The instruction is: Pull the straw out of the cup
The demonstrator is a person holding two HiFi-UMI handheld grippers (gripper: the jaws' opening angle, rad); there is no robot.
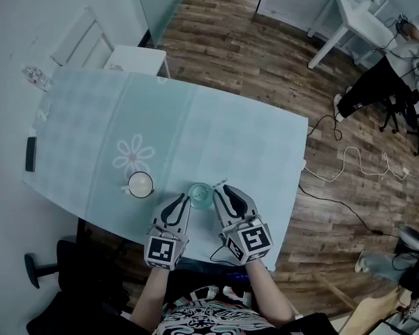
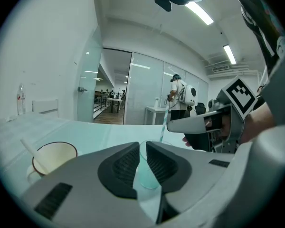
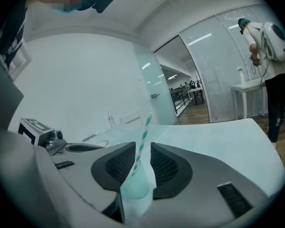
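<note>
A clear plastic cup (image 1: 199, 196) stands near the table's front edge with a teal-and-white striped straw (image 1: 221, 183) leaning out of it to the right. In the head view my left gripper (image 1: 186, 199) has its tips at the cup's left side and my right gripper (image 1: 218, 191) at its right side. Seen from the left gripper (image 2: 142, 151), the jaws stand almost together and the cup (image 2: 148, 177) shows just past the slit. Seen from the right gripper (image 3: 142, 148), the straw (image 3: 141, 144) stands in a gap wider than itself, above the cup (image 3: 134, 186).
A white mug (image 1: 140, 185) with a stick in it sits a hand's width left of the cup. A dark flat object (image 1: 30, 153) lies at the table's left edge and a bottle (image 1: 36, 77) at the far left corner. A person (image 1: 387, 68) stands at the back right.
</note>
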